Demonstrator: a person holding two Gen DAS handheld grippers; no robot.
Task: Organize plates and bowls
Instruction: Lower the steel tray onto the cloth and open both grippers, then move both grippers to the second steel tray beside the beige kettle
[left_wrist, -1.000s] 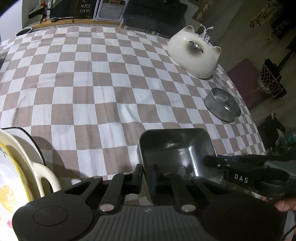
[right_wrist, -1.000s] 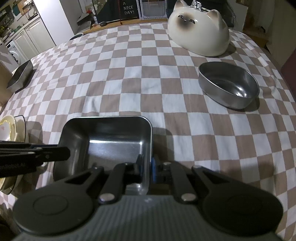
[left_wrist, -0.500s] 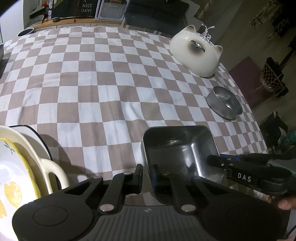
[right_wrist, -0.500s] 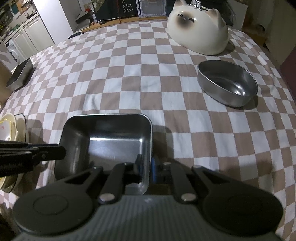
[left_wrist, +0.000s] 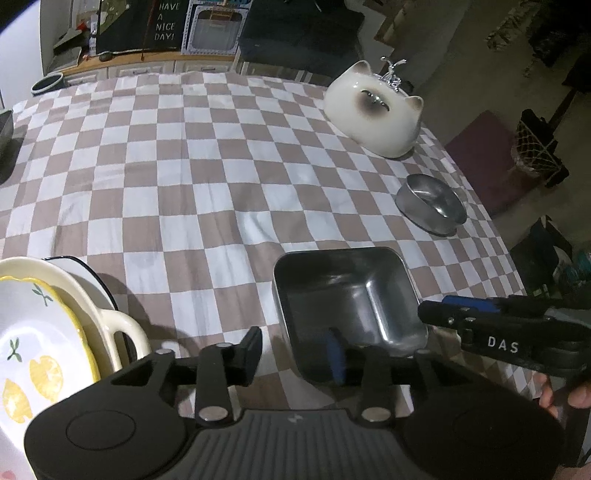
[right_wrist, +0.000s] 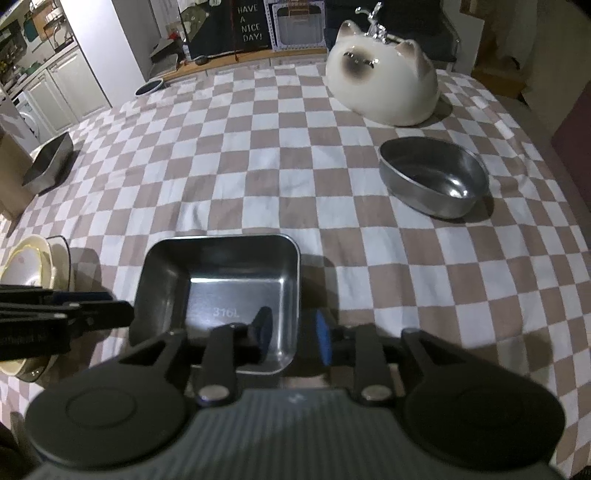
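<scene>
- dim room, big table under a brown-and-white checkered cloth
- black "HAVE A NICE DAY!" sign behind
- white kitchen cabinets far left

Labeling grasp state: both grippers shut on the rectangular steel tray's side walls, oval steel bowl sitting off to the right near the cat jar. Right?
Not quite. Both grippers are open: left gripper and right gripper each straddle a wall of the rectangular steel tray with gaps showing, per both wrist views. The oval steel bowl is indeed right, near the cat jar.
</scene>
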